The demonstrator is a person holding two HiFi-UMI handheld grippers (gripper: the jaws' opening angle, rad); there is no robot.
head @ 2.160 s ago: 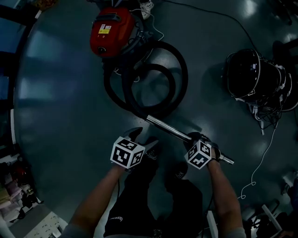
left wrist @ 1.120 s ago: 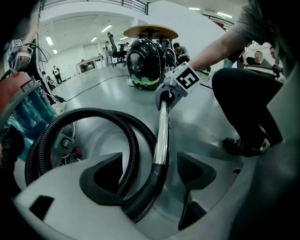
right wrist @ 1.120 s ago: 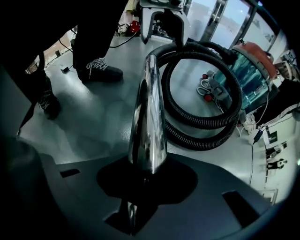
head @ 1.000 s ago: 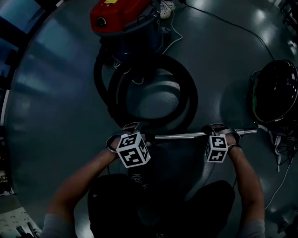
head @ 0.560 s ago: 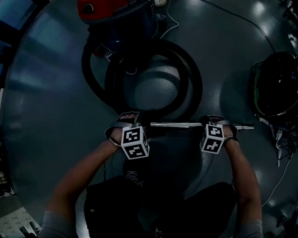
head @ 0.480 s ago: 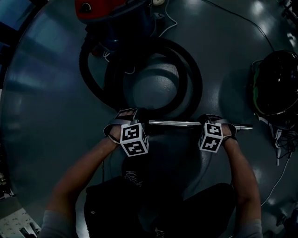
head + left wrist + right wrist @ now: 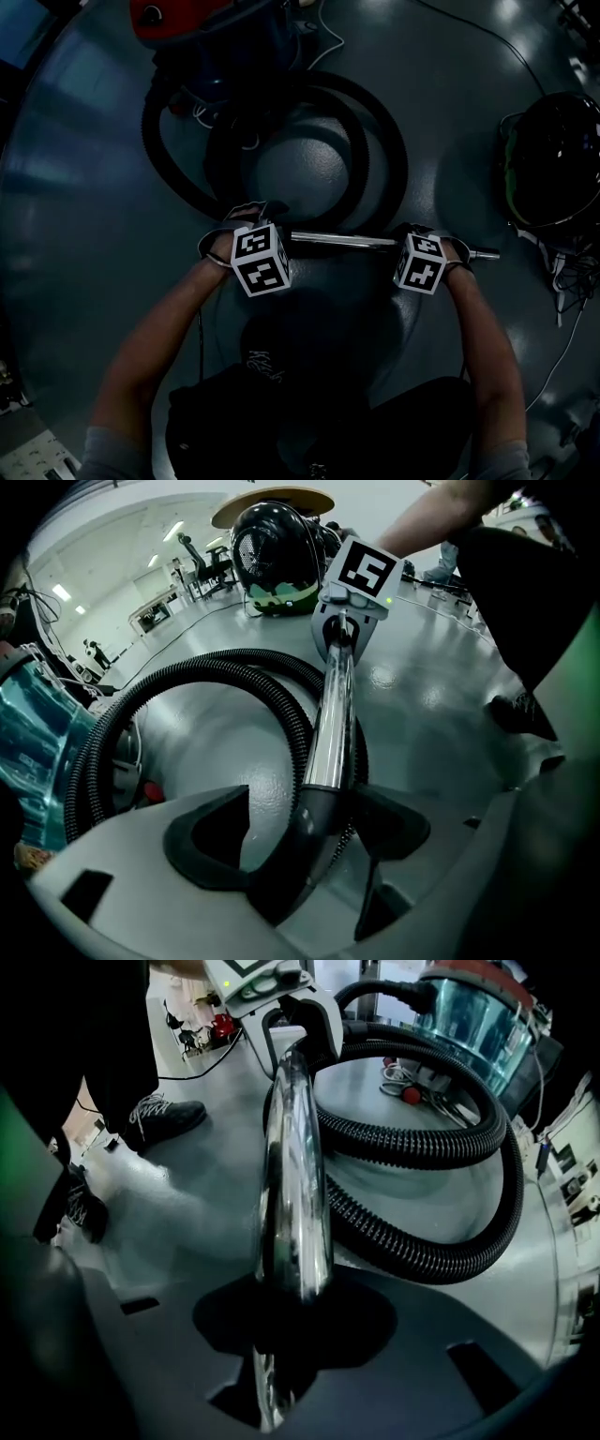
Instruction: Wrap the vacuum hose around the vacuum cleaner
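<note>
Wand axis: chrome wand [image 7: 342, 241] lies crosswise before the person, roughly level; open end to their right, cuffed end to their left.
Location: held above the floor, just in front of the coiled hose [image 7: 380, 131].
Left gripper [image 7: 255, 214]: jaws closed on the dark hose cuff [image 7: 314, 822].
Right gripper [image 7: 424, 232]: jaws clamped on the wand near its free end.
Vacuum cleaner [image 7: 178, 14]: red-topped, beyond the hose loops.
Surface: glossy grey floor [image 7: 84, 187], ceiling lights reflected; open hall with benches.
Surroundings: black helmet-like thing [image 7: 553, 159] to the right, well apart; white cable [image 7: 553, 366] near it.
Obstruction: hose loops lie between wand and cleaner.
</note>
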